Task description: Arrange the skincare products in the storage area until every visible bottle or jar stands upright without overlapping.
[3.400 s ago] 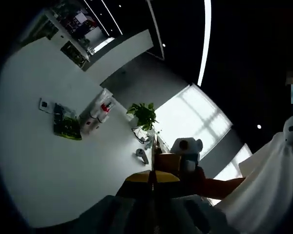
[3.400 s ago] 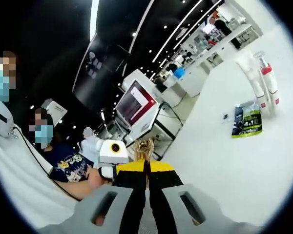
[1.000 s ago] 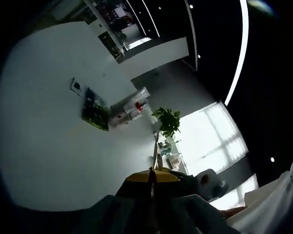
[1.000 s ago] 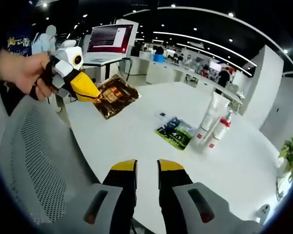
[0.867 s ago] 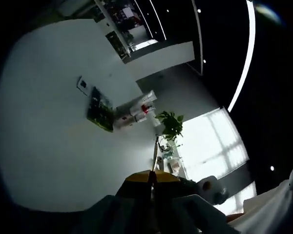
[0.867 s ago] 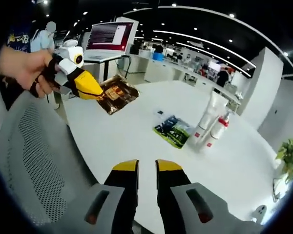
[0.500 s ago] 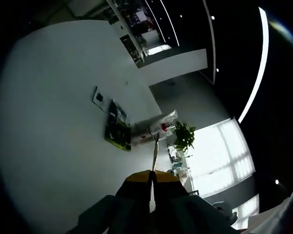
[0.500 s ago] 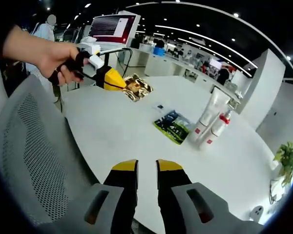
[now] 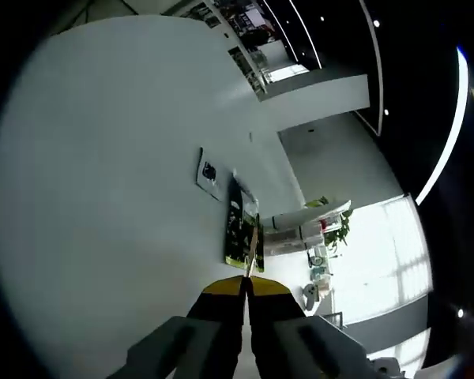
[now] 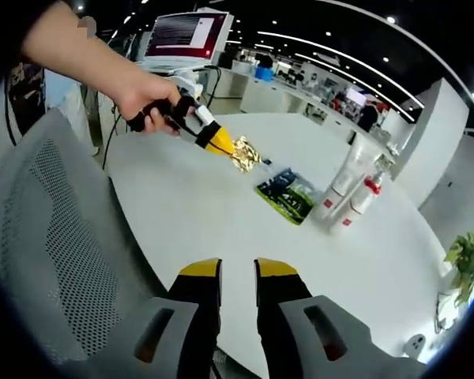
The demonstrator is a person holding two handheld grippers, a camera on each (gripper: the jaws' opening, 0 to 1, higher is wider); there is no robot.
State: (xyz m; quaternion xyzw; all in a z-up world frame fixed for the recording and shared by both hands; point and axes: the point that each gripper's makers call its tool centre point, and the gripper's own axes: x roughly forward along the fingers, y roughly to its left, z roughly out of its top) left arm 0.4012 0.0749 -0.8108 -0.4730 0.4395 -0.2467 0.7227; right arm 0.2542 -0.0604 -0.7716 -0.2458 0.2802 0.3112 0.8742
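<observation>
My left gripper (image 9: 246,282) is shut on a thin gold-brown sachet (image 9: 252,249), seen edge-on in the left gripper view. In the right gripper view a hand holds that left gripper (image 10: 226,148) over the white table (image 10: 221,229), with the gold-brown sachet (image 10: 243,153) hanging just short of a green sachet (image 10: 288,193) that lies flat. Beyond the green sachet stand a tall white tube (image 10: 346,183) and a white pump bottle with a red top (image 10: 362,202), close together. My right gripper (image 10: 237,272) is open and holds nothing, near the table's front edge.
A grey mesh chair back (image 10: 55,260) fills the left foreground. A small white packet (image 9: 209,171) lies by the green sachet (image 9: 239,229). A monitor (image 10: 186,35) stands behind the table and a potted plant (image 10: 468,253) at the far right.
The left gripper has carried the gold-brown sachet out over the table, lower and closer to the green sachet. The right gripper stays open and almost still.
</observation>
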